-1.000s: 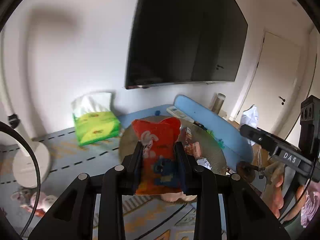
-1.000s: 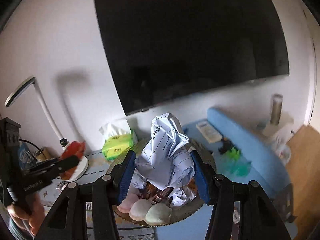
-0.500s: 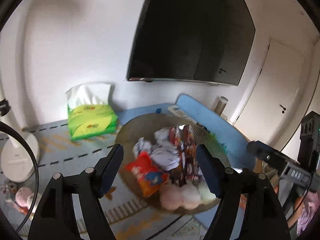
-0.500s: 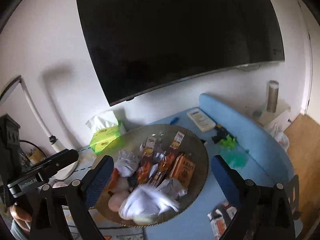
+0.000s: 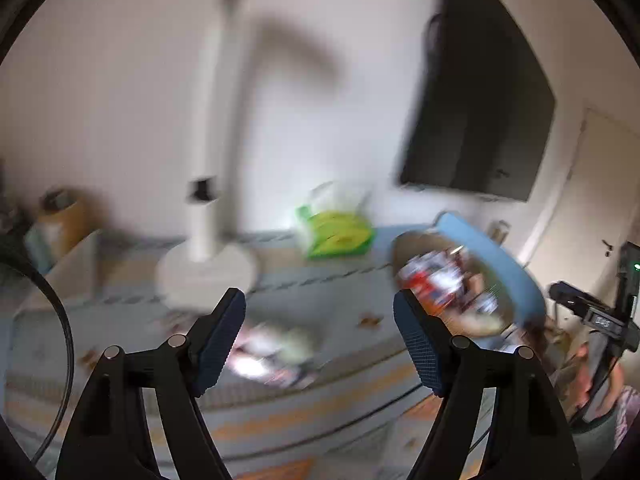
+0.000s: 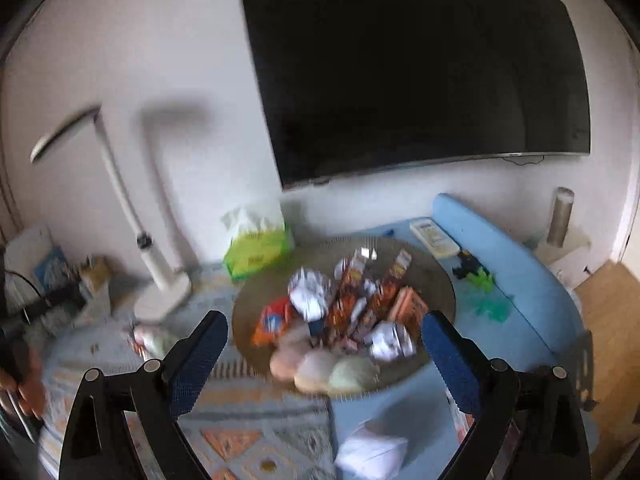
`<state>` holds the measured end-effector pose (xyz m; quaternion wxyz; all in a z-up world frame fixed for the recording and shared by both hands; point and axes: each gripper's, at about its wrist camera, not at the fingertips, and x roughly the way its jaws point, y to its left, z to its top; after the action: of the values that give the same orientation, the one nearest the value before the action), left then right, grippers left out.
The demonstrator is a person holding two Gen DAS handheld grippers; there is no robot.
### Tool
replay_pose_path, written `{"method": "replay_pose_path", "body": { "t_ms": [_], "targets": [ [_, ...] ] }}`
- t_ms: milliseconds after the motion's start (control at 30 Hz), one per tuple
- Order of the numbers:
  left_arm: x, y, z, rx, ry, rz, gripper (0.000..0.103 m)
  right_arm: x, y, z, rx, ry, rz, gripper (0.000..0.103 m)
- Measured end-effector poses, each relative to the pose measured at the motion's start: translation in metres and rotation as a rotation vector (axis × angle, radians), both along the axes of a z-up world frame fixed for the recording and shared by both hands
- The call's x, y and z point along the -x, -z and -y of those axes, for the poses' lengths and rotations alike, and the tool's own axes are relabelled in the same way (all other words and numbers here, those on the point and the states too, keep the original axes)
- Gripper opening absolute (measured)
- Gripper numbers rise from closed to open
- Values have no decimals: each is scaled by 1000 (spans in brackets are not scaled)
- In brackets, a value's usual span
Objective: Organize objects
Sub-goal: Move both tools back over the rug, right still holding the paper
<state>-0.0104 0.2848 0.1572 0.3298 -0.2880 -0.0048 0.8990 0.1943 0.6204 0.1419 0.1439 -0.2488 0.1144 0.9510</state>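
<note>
A round woven tray [image 6: 440,276] on the table holds several snack packets, a red-orange packet [image 6: 274,318], crumpled white wrappers [image 6: 310,294] and pale round buns [image 6: 316,366]. It shows blurred at the right of the left wrist view [image 5: 404,248]. My right gripper [image 6: 324,360] is open and empty, above the tray's near edge. My left gripper [image 5: 318,340] is open and empty, above blurred small items [image 5: 272,354] on the patterned cloth left of the tray. A white crumpled packet [image 6: 370,454] lies on the blue mat in front of the tray.
A white desk lamp [image 5: 208,256] stands at the back left, a green tissue pack [image 6: 258,246] by the wall. A black TV [image 6: 420,68] hangs above. A remote [image 6: 434,238] and green toys [image 6: 486,288] lie on the blue mat. A small pink-green item [image 6: 154,338] lies left of the tray.
Both grippers opened and dropped their loads, the red packet and the white wrapper, into the tray. The left gripper then swung left toward the lamp; the right one pulled back.
</note>
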Motion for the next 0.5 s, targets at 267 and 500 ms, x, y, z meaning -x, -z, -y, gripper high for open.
{"method": "replay_pose_path", "body": {
  "t_ms": [267, 500],
  "targets": [
    [3, 92, 73, 41, -101, 210, 76, -59, 88, 19, -7, 132, 187, 98],
    [4, 136, 93, -32, -159, 291, 76, -66, 123, -17, 148, 205, 212, 71]
  ]
}}
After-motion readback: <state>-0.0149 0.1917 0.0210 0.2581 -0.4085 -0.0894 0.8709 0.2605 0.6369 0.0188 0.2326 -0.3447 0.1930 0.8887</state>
